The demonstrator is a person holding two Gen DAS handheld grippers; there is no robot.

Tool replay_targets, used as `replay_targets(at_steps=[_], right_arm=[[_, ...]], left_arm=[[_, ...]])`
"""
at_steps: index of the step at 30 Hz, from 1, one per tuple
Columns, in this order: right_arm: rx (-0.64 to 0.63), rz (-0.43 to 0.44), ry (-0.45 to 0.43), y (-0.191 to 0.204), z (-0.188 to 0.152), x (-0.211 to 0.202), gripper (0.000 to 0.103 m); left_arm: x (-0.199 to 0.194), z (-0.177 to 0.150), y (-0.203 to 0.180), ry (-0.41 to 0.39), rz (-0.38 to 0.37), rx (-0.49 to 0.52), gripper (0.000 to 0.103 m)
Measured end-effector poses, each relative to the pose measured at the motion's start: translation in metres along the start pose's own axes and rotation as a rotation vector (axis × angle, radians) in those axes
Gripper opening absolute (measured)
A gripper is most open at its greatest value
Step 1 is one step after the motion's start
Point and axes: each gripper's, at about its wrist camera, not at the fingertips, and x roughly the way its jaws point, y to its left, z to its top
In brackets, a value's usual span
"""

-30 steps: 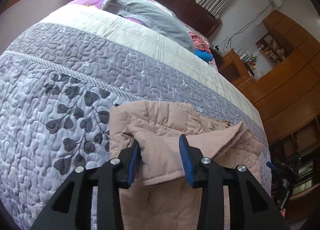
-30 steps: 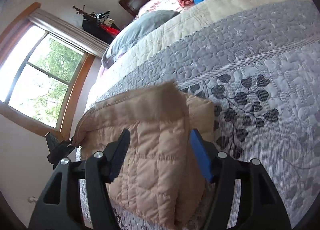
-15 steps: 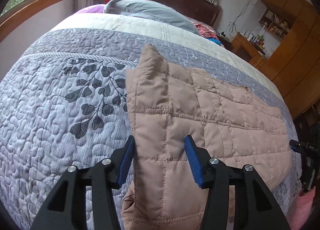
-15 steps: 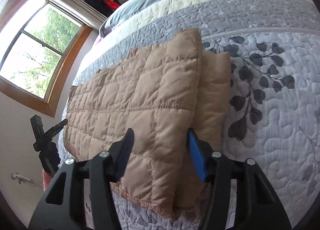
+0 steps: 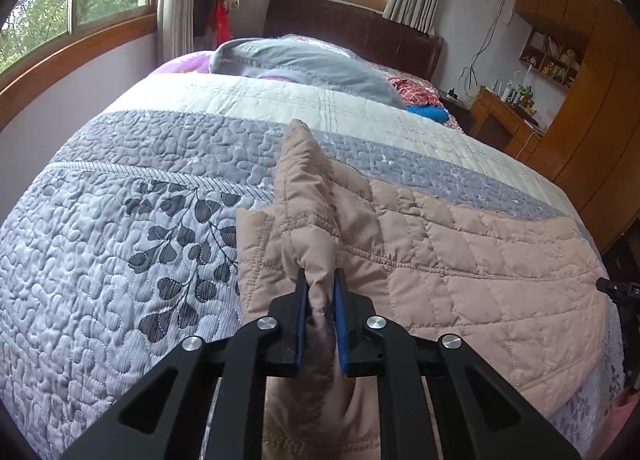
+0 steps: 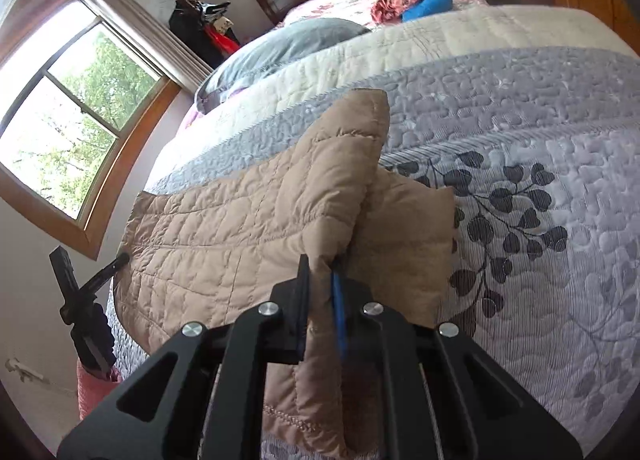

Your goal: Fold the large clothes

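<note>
Spread across the bed, a quilted bedspread (image 5: 120, 260) with grey leaf print, a grey band and a cream band carries the task's garment, a tan quilted jacket (image 5: 460, 260) lying flat near the foot edge. Nearest in the left wrist view, the left gripper (image 5: 320, 280) has just been closing and its blue pads (image 5: 301, 300) now pinch a gathered ridge of the jacket at one end, a peak of fabric standing up just beyond them. The right wrist view shows the opposite end: the right gripper (image 6: 320, 268) has likewise just been closing and clamps a fold of the same jacket (image 6: 240, 228), beside a doubled-over flap that rests on the leaf print. Only the left view shows the jacket stretching away to the side toward a black gripper tip (image 5: 616, 288) at the bed's edge; only the right view shows the other device's dark body (image 6: 80, 300) against the wall under a window (image 6: 68, 120). Beyond the jacket, both views show a grey pillow (image 5: 312, 64), a red patterned cloth (image 6: 400, 0) and a blue bundle (image 6: 428, 6) near the dark headboard (image 5: 360, 36). Farthest, the left view alone takes in a wooden desk (image 5: 508, 120), wall shelves (image 5: 552, 56) and tall wooden cabinets (image 5: 600, 120).
</note>
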Motion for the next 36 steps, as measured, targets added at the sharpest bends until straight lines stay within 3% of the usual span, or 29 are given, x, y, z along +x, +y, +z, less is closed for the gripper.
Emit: replay_targets(at_steps=[4,11,12,15,18,21,26,29,36], right_arm=[[0.05,-0.039,0.064,-0.016,-0.004,0.032,0.01],[0.086,-0.049,0.099,-0.03,-0.015,0.055,0.015],[0.084,-0.068,0.093,-0.027,-0.015,0.051,0.02],[0.059,-0.166,0.012,-0.006,-0.017,0.022,0.022],[0.014,-0.23,-0.086,0.021,-0.027,-0.011,0.022],[-0.033,-0.168,-0.075,0.055,-0.043,-0.016,0.022],[-0.105,-0.104,-0.002,0.105,-0.071,0.007,0.022],[-0.126,-0.129,0.013,0.116,-0.078,0.017,0.022],[-0.13,-0.209,0.095,0.114,-0.097,0.069,0.021]], left_arm=[[0.035,-0.013,0.011,0.084,-0.006,-0.001,0.014],[0.046,-0.022,0.007,0.104,0.027,0.032,0.021],[0.042,-0.02,0.006,0.107,0.036,0.024,0.022],[0.015,-0.012,0.004,0.071,0.094,-0.021,0.029],[-0.023,-0.011,-0.011,-0.033,0.165,-0.008,0.032],[-0.045,-0.019,-0.041,-0.062,0.098,0.028,0.032],[-0.049,-0.048,-0.103,-0.017,0.022,0.144,0.032],[-0.038,-0.063,-0.123,0.005,0.012,0.182,0.032],[0.008,-0.094,-0.118,0.09,0.035,0.234,0.033]])
